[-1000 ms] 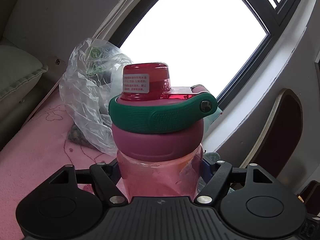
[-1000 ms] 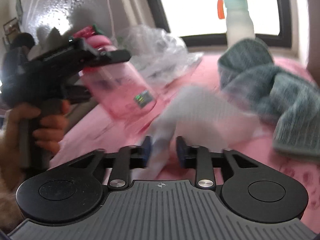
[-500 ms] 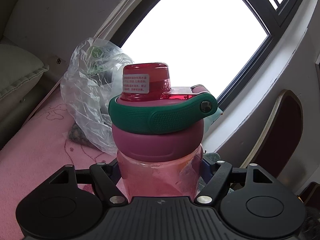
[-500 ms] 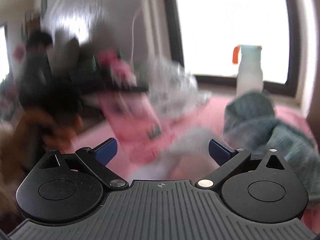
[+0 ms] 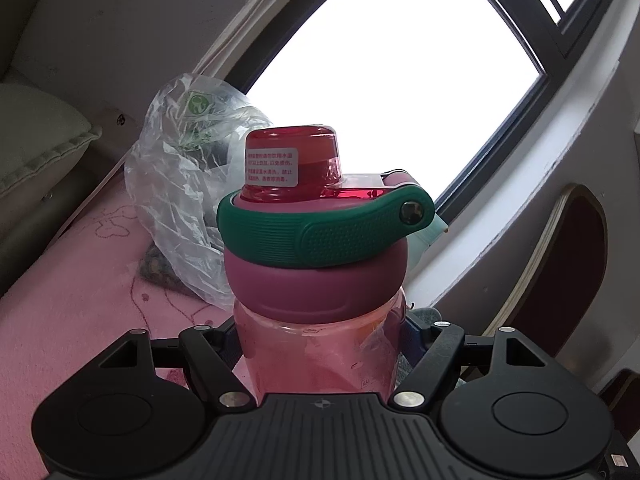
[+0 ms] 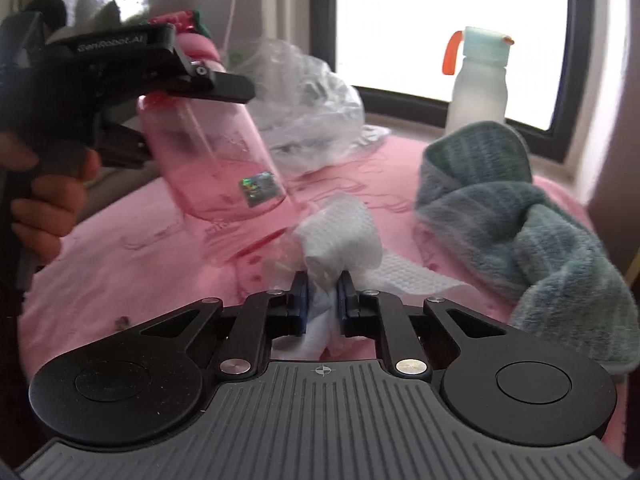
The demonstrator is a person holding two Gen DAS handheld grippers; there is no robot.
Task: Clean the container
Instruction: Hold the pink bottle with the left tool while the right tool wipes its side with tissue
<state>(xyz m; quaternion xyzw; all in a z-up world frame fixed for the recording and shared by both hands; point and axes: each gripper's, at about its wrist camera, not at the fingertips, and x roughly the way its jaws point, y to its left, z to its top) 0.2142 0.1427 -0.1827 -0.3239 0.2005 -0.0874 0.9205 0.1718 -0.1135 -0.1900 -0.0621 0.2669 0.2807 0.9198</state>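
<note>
A clear pink bottle [image 5: 320, 356] with a red cap [image 5: 292, 168] and a green carry loop [image 5: 320, 236] stands between the fingers of my left gripper [image 5: 320, 338], which is shut on its body. In the right wrist view the same bottle [image 6: 216, 160] hangs tilted above the pink bedcover [image 6: 140, 260], held by a person's hand [image 6: 48, 204]. My right gripper [image 6: 323, 292] is closing its jaws on a crumpled white paper towel [image 6: 344, 232], and both blue pads pinch it. The towel sits just below and to the right of the bottle's base.
A bunched teal cloth [image 6: 520, 220] lies at the right. A frosted white bottle [image 6: 478, 88] with an orange loop stands on the window sill. A crumpled clear plastic bag [image 6: 308, 100] lies behind the pink bottle. A wooden chair back [image 5: 568, 272] stands at the right.
My right gripper's jaws swung wide open, then came together on the white paper towel. The left gripper and the bottle have not moved.
</note>
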